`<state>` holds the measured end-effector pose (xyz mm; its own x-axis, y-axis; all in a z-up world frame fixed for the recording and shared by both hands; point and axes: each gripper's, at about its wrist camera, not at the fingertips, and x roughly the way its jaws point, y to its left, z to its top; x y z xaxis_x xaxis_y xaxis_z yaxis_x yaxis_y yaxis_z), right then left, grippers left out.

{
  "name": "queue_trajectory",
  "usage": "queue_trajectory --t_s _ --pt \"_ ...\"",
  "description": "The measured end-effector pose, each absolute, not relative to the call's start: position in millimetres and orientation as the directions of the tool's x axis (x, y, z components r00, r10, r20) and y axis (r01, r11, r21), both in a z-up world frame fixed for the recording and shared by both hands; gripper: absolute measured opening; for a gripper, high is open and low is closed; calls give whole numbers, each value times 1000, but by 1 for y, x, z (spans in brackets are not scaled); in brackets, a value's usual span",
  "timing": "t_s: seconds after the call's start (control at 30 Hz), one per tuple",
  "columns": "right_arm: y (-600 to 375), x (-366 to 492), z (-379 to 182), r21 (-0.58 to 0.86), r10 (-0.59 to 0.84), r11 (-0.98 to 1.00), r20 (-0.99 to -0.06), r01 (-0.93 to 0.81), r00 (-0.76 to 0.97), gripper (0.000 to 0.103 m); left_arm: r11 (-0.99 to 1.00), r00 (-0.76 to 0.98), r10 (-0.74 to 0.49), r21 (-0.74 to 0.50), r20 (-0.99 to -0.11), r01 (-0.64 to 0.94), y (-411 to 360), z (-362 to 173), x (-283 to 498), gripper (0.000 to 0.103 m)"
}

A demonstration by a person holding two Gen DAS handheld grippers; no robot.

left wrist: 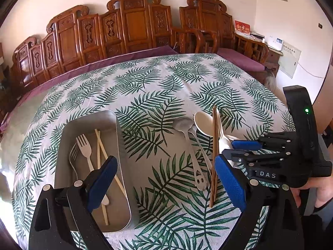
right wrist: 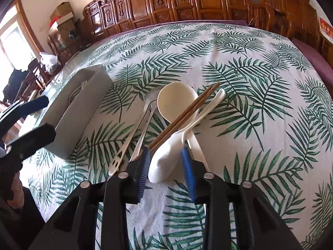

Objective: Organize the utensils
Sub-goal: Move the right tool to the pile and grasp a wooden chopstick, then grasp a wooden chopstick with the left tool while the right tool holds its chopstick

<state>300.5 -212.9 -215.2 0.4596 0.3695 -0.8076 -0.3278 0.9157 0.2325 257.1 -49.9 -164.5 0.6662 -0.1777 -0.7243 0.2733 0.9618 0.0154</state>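
The white spoon (right wrist: 164,162) lies bowl-first between the right gripper (right wrist: 166,166) pads, jaws narrowed around it, contact unclear. Brown chopsticks (right wrist: 187,112) cross the cream spoon (right wrist: 172,100) at its 12 o'clock. The left gripper (left wrist: 164,185) gapes wide; tray (left wrist: 122,166) at its 9 o'clock.

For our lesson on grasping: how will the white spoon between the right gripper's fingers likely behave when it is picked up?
The white spoon looks glossy and hard, so it may slip on the right gripper. Its bowl is rounded, so it could pivot when squeezed. The brown chopsticks lie across the pile and may shift or roll as it lifts.
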Motion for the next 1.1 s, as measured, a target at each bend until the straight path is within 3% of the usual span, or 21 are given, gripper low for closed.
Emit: queue_trajectory --t_s 0.03,0.1,0.27,0.57,0.63,0.73,1.03,1.1 --pt "-212 302 -215 220 358 920 -808 -323 468 37 962 667 -178 16 -724 273 -50 -164 257 91" --pt "-212 303 -215 207 346 925 -806 -319 480 49 961 666 -178 17 -724 275 -50 -164 257 91" --pt "-210 308 -216 151 296 939 -813 -309 502 51 960 663 -178 21 -727 280 -53 -166 258 91" --pt "-221 302 -216 90 238 947 -841 -307 486 29 958 658 -168 35 -734 284 -56 -170 259 91" --pt "-226 303 -223 109 245 948 -849 -299 468 28 958 658 -172 32 -733 286 -56 -170 259 91" --pt "-225 304 -224 101 244 947 -842 -304 480 12 956 659 -174 36 -732 292 -59 -170 258 91" --pt "-235 301 -193 123 288 940 -786 -318 548 8 951 622 -177 30 -762 307 -69 -184 261 91" --pt "-239 300 -187 116 282 943 -773 -311 569 7 945 603 -198 13 -773 326 -75 -189 262 85"
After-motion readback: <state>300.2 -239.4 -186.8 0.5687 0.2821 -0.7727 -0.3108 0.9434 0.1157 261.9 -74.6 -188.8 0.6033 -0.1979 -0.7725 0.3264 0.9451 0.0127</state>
